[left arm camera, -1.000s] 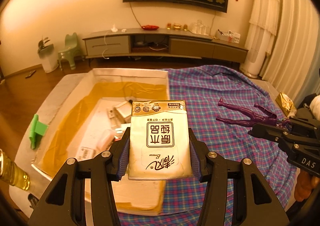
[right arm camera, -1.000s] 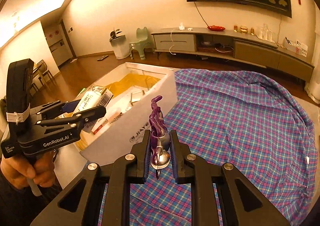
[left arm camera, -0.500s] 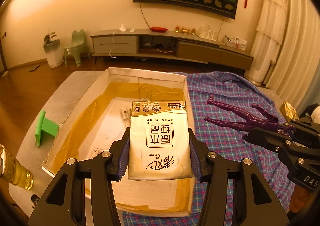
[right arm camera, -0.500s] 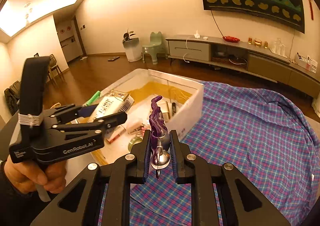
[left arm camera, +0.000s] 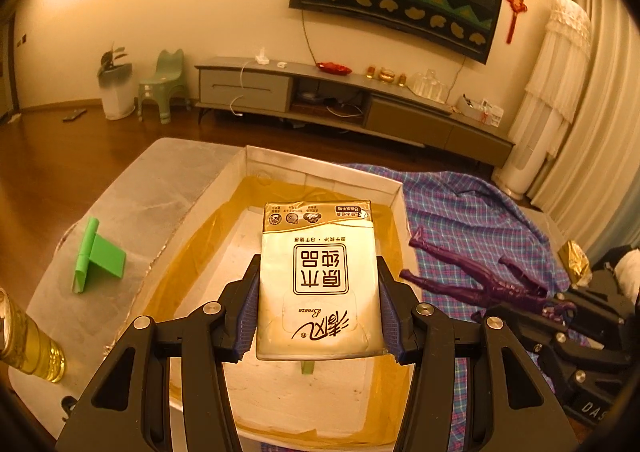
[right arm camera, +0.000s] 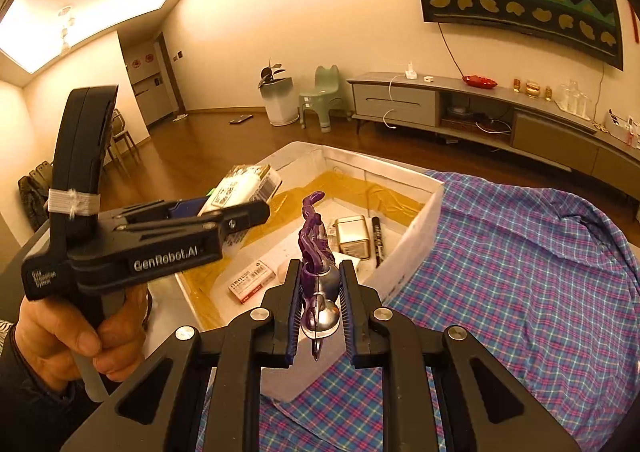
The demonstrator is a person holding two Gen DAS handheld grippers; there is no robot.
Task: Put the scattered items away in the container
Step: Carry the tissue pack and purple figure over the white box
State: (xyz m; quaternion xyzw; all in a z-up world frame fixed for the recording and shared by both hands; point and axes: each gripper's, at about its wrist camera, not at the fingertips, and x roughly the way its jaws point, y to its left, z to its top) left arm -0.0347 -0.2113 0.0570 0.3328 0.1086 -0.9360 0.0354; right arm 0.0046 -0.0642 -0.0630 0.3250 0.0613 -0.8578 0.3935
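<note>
My left gripper (left arm camera: 318,304) is shut on a cream and gold tissue pack (left arm camera: 318,252), which hangs above the white box (left arm camera: 320,168) with its yellow lining. From the right wrist view the same pack (right arm camera: 244,184) sits above the box's left side, in the left gripper (right arm camera: 256,212) that a hand holds. My right gripper (right arm camera: 320,280) is shut on a purple figure-shaped utensil (right arm camera: 312,228) with a silver bowl. Its tip reaches over the box's near wall (right arm camera: 416,240). Inside the box lie a metal tin (right arm camera: 352,232), a black marker (right arm camera: 377,236) and a small red and white carton (right arm camera: 252,280).
A blue and pink plaid cloth (right arm camera: 520,272) covers the table right of the box. A green plastic stand (left arm camera: 98,256) and a bottle of yellow liquid (left arm camera: 28,340) stand on the bare grey tabletop left of it. A gold wrapper (left arm camera: 574,262) lies at the cloth's far right.
Both grippers have moved left, each keeping its grip. The tissue pack went from the box's right edge to over its middle. The purple utensil moved from over the cloth to the box's wall.
</note>
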